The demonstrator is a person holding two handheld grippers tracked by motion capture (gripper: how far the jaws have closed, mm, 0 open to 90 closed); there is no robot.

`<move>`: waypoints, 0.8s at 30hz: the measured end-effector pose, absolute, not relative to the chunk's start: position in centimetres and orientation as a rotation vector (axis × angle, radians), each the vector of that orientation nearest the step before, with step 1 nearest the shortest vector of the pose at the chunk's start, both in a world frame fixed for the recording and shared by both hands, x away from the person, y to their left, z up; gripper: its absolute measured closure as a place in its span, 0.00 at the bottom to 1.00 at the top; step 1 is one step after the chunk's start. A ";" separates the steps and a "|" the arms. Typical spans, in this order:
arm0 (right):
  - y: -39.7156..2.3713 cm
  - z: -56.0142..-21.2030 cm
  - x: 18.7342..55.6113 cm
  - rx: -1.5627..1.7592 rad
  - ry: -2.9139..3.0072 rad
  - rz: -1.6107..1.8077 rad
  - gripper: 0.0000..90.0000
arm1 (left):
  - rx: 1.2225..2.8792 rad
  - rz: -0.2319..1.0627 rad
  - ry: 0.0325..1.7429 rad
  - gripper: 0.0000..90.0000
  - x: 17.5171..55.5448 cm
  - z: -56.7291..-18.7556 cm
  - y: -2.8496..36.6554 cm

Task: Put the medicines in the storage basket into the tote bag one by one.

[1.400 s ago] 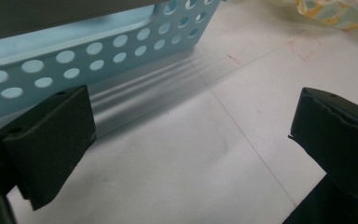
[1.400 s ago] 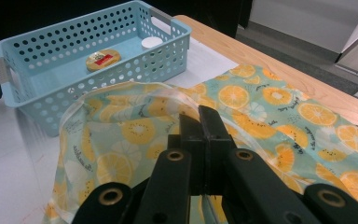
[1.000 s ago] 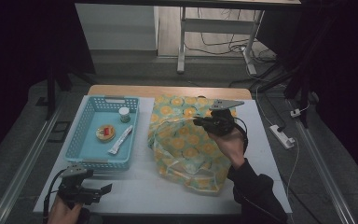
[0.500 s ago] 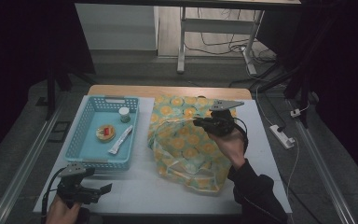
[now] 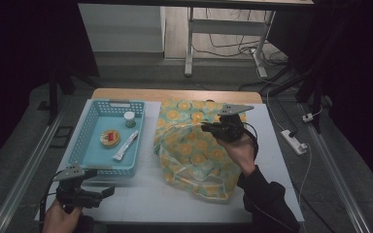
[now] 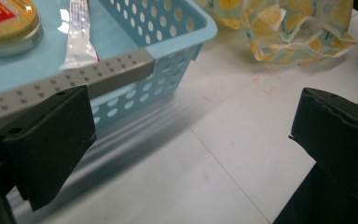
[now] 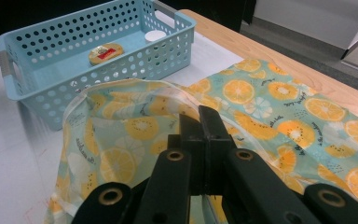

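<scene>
A lemon-print plastic bag [image 5: 194,150] lies crumpled at the middle of the white table, its mouth lifted towards the basket. My right gripper [image 5: 210,128] is shut on the bag's clear upper rim, and its jaws [image 7: 204,116] meet over the printed film [image 7: 121,135]. A light blue perforated basket [image 5: 90,131] stands to the left, holding a round tin [image 5: 110,138], a white sachet [image 5: 126,144] and a small capped jar [image 5: 129,118]. My left gripper [image 5: 102,191] hovers by the basket's near corner [image 6: 168,70], jaws [image 6: 191,135] wide open with nothing between them.
A white power strip [image 5: 294,141] lies off the table's right edge. The wooden far edge of the table [image 5: 175,94] runs behind the basket and bag. Bare white tabletop [image 5: 145,194] lies between the two hands.
The left gripper has shifted only slightly near the basket's front. The right gripper and the bag stay as they were.
</scene>
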State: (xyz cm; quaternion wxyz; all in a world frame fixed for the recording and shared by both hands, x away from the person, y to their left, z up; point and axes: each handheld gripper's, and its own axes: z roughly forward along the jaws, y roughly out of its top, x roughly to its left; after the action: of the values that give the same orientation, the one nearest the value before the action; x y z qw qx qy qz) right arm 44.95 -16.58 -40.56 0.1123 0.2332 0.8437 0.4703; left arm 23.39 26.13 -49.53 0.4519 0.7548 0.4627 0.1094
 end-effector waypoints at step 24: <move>-16.6 -40.5 44.9 0.676 2.478 1.376 1.00 | 1.912 0.308 1.131 0.00 26.3 -47.4 25.7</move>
State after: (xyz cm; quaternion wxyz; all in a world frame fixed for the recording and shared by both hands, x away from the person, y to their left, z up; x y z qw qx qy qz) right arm 44.94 -16.57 -40.52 0.1134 0.2303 0.8450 0.4692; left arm 26.30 25.65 -47.43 0.4344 0.7679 0.4543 0.1238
